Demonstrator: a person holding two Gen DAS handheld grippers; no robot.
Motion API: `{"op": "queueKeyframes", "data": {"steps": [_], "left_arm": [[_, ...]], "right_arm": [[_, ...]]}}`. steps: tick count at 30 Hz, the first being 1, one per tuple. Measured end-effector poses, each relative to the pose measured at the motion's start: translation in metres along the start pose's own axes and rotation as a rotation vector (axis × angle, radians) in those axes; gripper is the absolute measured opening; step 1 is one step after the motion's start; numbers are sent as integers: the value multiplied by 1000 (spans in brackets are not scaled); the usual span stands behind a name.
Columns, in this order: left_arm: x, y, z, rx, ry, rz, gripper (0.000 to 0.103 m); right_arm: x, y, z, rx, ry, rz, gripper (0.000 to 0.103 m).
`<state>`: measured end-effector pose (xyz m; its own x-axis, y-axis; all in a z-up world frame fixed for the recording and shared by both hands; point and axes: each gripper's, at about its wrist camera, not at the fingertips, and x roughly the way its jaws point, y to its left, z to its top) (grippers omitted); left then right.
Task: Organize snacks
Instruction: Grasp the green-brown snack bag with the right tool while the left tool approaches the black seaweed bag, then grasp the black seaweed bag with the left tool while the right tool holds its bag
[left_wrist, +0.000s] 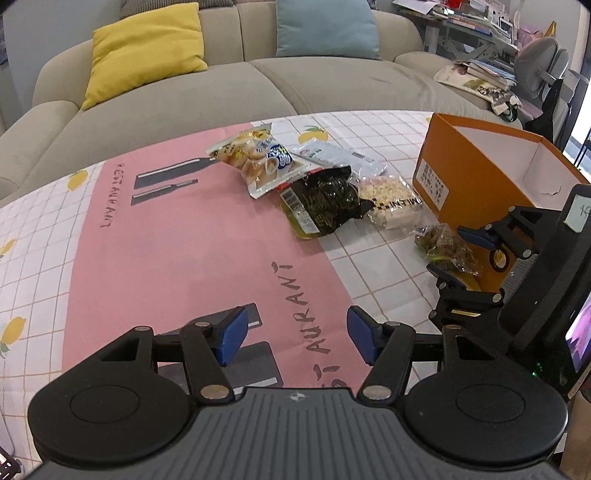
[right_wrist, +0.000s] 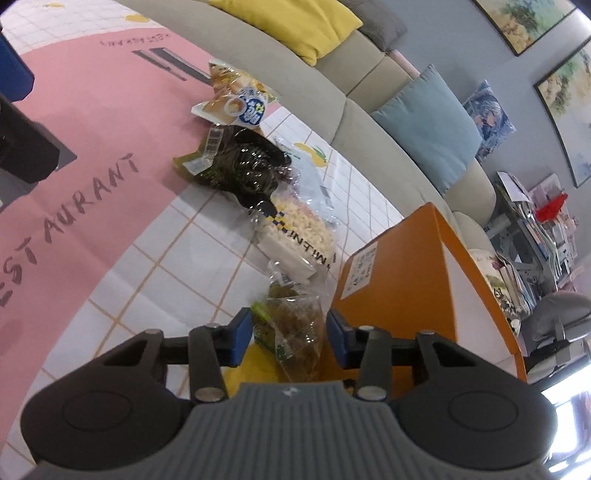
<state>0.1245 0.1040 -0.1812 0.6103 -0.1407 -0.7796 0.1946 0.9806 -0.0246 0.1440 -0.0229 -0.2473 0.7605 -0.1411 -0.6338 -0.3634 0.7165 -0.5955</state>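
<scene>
Several snack packs lie on the pink and white tablecloth (left_wrist: 184, 240): a yellow-white bag (left_wrist: 258, 158), a flat white packet (left_wrist: 336, 155), a dark seaweed pack (left_wrist: 325, 203), a white puffed-snack pack (left_wrist: 391, 199) and a clear bag of brown snacks (left_wrist: 443, 245). An open orange box (left_wrist: 480, 166) stands to the right of them. My right gripper (right_wrist: 289, 339) straddles the brown snack bag (right_wrist: 295, 332) beside the orange box (right_wrist: 399, 295), its blue pads lying against the wrapper's sides. The bag rests on the table. My left gripper (left_wrist: 295, 332) hangs open over bare pink cloth, holding nothing.
A beige sofa (left_wrist: 221, 85) with a yellow cushion (left_wrist: 147, 51) and a blue cushion (left_wrist: 325, 26) runs along the table's far edge. A cluttered desk and a grey chair (left_wrist: 535, 66) stand at the far right. The right gripper's body (left_wrist: 546, 266) sits close to the box's near corner.
</scene>
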Motion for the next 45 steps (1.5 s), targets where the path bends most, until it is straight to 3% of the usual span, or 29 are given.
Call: {"op": "queueKeyframes", "data": {"steps": [9, 19, 26, 32, 36, 40, 45], "left_arm": [[8, 1, 4, 12, 25, -21, 73], [22, 4, 24, 36, 19, -80, 69], [48, -5, 42, 188, 21, -77, 51], [76, -34, 51, 436, -36, -13, 50], [98, -42, 53, 490, -45, -2, 49], [117, -46, 55, 491, -22, 17, 31], [115, -49, 53, 491, -49, 51, 10]], "right_arm": [[9, 1, 0, -53, -20, 13, 46], [19, -9, 1, -34, -19, 76, 32], [13, -37, 10, 105, 6, 203, 29], [15, -54, 20, 267, 40, 291, 30], [15, -61, 22, 346, 47, 330, 30], [16, -64, 23, 380, 52, 344, 30], [15, -64, 22, 388, 53, 346, 31]]}}
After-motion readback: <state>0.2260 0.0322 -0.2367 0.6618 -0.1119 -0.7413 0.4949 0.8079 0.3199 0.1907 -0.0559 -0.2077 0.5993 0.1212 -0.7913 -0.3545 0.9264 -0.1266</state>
